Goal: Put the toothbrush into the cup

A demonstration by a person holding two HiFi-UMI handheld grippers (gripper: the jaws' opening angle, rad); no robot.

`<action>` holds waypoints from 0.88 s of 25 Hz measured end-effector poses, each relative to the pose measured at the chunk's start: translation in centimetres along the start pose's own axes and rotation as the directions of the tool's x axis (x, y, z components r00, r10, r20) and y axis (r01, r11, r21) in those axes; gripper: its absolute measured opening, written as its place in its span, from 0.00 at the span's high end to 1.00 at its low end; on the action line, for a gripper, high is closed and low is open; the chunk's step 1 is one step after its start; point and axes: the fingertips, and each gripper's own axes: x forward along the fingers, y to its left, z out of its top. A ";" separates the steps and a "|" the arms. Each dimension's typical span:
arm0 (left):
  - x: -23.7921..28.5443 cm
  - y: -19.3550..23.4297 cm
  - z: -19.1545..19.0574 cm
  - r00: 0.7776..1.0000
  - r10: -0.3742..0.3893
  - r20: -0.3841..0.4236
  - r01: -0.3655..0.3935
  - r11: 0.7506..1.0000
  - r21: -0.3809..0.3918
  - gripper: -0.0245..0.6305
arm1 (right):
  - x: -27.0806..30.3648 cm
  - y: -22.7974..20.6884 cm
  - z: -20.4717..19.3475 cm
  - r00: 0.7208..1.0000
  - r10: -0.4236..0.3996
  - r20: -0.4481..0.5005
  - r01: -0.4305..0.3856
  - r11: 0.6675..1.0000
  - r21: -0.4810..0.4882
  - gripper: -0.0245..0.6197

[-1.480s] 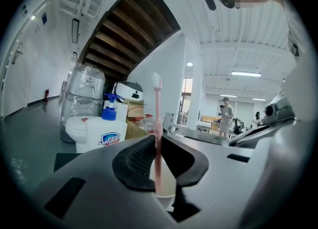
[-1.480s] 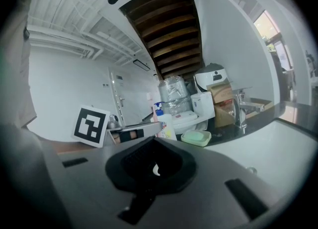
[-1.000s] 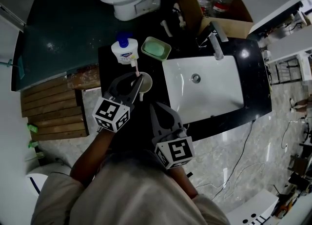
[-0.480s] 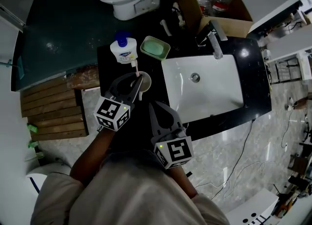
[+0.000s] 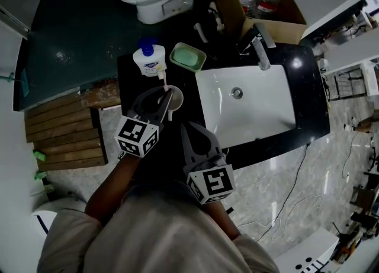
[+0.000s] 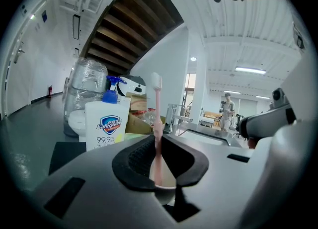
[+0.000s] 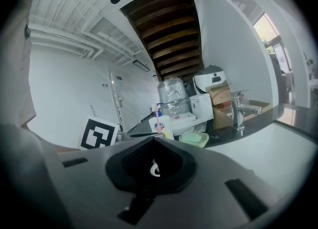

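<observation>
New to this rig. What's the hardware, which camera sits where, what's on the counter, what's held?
There is no robot here. A person holds a two-jaw gripper in each hand, and the cubes with square markers are part of the grippers. The head view comes from a camera on the person's head that looks steeply down. Each of the two gripper views comes from a camera riding on that gripper and looking along its jaws.

On the black counter are a white sink, a faucet, a soap bottle, a green soap dish and a cup.

The left gripper is shut on a pink toothbrush. It holds the toothbrush upright, bristles up, with the lower end at the cup's mouth. The right gripper is shut and holds nothing.
</observation>
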 end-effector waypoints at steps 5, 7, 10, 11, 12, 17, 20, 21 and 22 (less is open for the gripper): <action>0.1 0.1 -0.1 1.000 0.007 -0.009 -0.007 1.000 -0.001 0.89 | 0.0 0.0 -0.1 1.000 0.000 0.001 0.000 1.000 0.000 0.95; 0.1 0.1 -0.2 1.000 0.013 -0.017 -0.013 1.000 0.005 0.89 | -0.1 0.0 -0.1 1.000 0.000 0.001 0.000 1.000 0.000 0.95; 0.2 0.2 -0.3 1.000 0.008 -0.019 -0.007 1.000 0.005 0.89 | 0.0 -0.1 0.0 1.000 0.001 0.001 -0.001 1.000 -0.001 0.95; 0.2 0.2 -0.3 1.000 0.006 -0.019 -0.006 1.000 0.004 0.89 | -0.1 -0.1 0.0 1.000 0.000 0.002 0.000 1.000 -0.002 0.95; 0.1 0.2 -0.3 1.000 0.006 -0.018 -0.005 1.000 0.003 0.89 | -0.1 -0.1 0.0 1.000 0.000 0.002 0.000 1.000 -0.002 0.95; -0.2 0.2 -0.1 1.000 0.013 -0.013 -0.013 1.000 -0.002 0.89 | -0.2 -0.2 0.1 1.000 -0.001 0.004 0.001 1.000 0.001 0.95; -0.3 0.1 0.0 1.000 0.007 0.002 -0.007 1.000 -0.011 0.89 | -0.2 0.0 0.0 1.000 0.003 0.007 -0.003 1.000 0.002 0.95; -0.4 0.1 0.1 1.000 0.005 0.007 -0.004 1.000 -0.014 0.89 | -0.2 0.0 0.0 1.000 0.004 0.007 -0.004 1.000 0.002 0.95; -0.4 0.1 0.2 1.000 0.003 0.011 -0.003 1.000 -0.016 0.89 | -0.2 0.0 0.0 1.000 0.004 0.007 -0.004 1.000 0.002 0.95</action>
